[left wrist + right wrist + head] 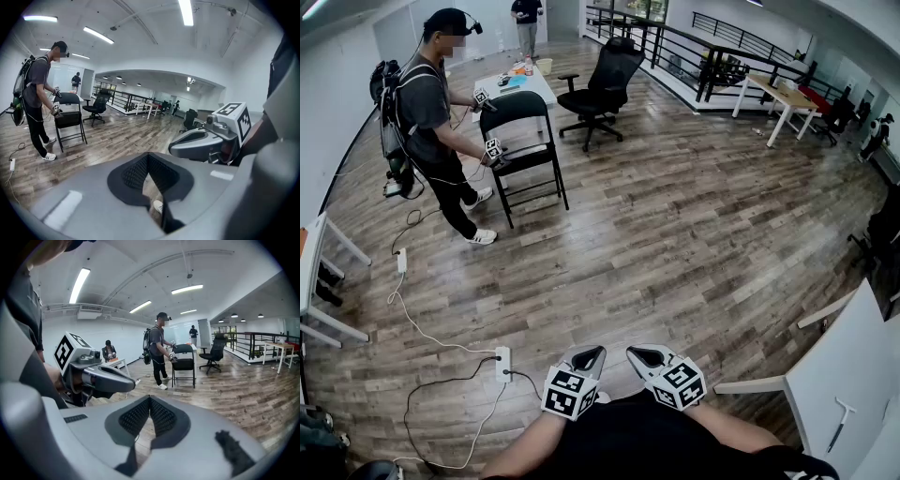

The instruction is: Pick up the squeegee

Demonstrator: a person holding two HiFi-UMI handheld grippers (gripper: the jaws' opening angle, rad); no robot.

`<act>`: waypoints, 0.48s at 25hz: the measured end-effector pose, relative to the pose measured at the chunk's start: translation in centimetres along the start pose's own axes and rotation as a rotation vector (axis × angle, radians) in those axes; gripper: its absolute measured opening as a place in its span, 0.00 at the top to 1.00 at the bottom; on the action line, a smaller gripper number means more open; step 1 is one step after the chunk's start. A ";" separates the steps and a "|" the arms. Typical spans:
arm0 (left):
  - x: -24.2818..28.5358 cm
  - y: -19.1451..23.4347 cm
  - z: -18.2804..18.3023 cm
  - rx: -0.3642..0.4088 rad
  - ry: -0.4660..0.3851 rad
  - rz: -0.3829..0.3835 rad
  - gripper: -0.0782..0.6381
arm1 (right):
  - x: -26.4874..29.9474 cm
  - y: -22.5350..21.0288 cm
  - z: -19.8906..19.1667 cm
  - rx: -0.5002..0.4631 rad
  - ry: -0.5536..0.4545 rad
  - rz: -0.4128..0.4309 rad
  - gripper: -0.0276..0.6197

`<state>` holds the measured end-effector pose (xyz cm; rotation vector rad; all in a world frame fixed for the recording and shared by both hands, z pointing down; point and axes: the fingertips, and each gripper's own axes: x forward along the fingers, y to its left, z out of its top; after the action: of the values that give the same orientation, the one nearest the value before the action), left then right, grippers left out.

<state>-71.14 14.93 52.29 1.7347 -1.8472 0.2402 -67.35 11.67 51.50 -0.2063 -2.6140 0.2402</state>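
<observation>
Head view first: the squeegee (841,424) lies flat on the white counter (848,361) at the lower right, near the counter's edge and well apart from both tools. The left gripper (589,356) and the right gripper (649,355) sit side by side just in front of the person's body. They aim out over the wooden floor (675,216), where a power strip (502,364) and its cables trail off to the left. Left gripper view: its jaws meet at the tips with nothing between them, and the squeegee is nowhere in sight. Right gripper view: those jaws are pressed together too, empty, pointing towards another person (159,350) by a folding chair (184,364). To my eye the reach hasn't begun. The risk is the slim handle lying flat on a smooth top: jaws that arrive closed or barely parted could nudge it along, or off the edge, rather than straddle it.
</observation>
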 end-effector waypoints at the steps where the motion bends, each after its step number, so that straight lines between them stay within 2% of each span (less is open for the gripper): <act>1: -0.2 0.1 0.1 0.000 -0.004 0.002 0.88 | 0.0 0.2 0.0 -0.004 0.003 0.001 0.95; 6: -0.8 0.3 0.6 0.016 -0.021 -0.004 0.88 | 0.1 0.6 0.5 -0.010 0.003 -0.008 0.95; 12: -0.3 -0.5 0.6 0.039 -0.020 -0.044 0.88 | -1.2 0.3 0.0 -0.002 0.003 -0.060 0.95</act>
<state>-70.80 14.79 51.48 1.8080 -1.8275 0.2435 -66.28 11.73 50.90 -0.1282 -2.6132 0.2161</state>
